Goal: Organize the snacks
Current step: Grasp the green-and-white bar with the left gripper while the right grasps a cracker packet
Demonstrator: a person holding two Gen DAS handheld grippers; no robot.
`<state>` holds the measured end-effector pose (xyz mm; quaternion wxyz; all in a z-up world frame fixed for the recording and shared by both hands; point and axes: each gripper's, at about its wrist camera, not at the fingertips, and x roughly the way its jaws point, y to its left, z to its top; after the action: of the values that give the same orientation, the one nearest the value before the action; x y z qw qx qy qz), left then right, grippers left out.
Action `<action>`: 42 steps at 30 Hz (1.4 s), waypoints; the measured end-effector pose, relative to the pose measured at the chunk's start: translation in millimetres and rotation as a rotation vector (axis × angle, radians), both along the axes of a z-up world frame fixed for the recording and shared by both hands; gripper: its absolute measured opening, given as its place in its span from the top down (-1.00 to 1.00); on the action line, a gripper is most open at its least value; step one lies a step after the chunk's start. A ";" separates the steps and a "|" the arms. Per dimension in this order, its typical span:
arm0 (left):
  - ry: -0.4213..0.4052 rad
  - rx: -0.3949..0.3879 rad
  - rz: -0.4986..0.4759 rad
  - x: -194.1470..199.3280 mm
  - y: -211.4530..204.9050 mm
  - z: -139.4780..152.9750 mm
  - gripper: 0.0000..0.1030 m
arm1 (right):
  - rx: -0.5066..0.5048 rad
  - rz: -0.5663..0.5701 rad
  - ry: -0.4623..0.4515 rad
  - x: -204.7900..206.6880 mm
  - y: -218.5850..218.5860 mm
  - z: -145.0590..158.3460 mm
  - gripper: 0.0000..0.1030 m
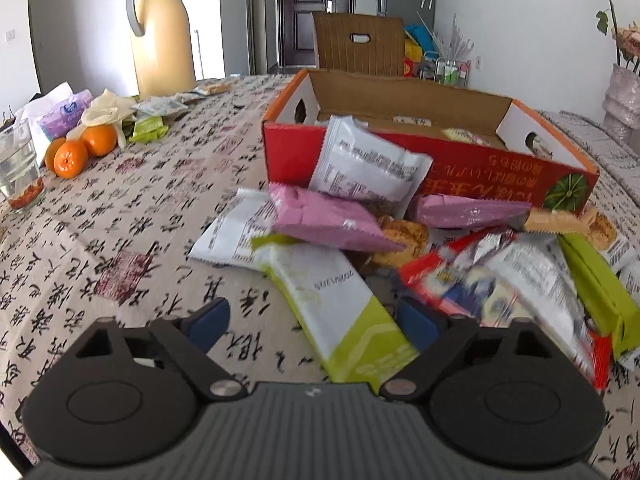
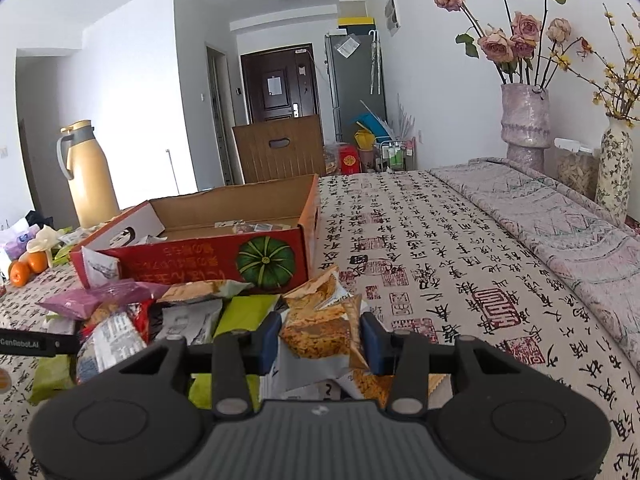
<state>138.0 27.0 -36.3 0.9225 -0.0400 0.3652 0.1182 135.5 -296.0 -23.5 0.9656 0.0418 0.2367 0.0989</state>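
My right claw point(image 2: 320, 332) was clenched on an orange snack packet point(image 2: 320, 320), lifted just above the heap of snacks point(image 2: 168, 316) on the worktop point(image 2: 460, 264). My left claw point(image 1: 316, 320) stood released, a white-and-green packet point(image 1: 340, 312) lying loose between its fingers. The red cardboard box point(image 2: 192, 260) sat just behind the heap, a few packets inside. I judged the carrying step in hand; next, the orange packet needed moving over the box and letting go.
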 end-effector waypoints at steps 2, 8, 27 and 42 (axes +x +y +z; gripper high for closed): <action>0.018 -0.006 -0.005 -3.4 3.9 -3.3 -0.58 | -0.001 -0.002 -0.004 -3.4 0.4 1.6 0.18; 0.009 -0.008 -0.029 -10.3 14.9 -2.1 -0.22 | -0.006 -0.016 -0.012 -11.9 2.2 4.9 0.18; -0.100 -0.033 -0.077 -46.7 21.3 18.0 0.26 | -0.006 -0.004 -0.035 -31.9 10.9 14.0 0.18; -0.252 -0.027 -0.121 -84.2 7.3 61.1 0.26 | 0.005 0.032 -0.080 -52.5 19.1 28.1 0.18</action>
<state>53.8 34.3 24.8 0.9660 -0.0450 0.2495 0.0516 83.0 -276.9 4.6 0.9725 0.0364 0.1983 0.1167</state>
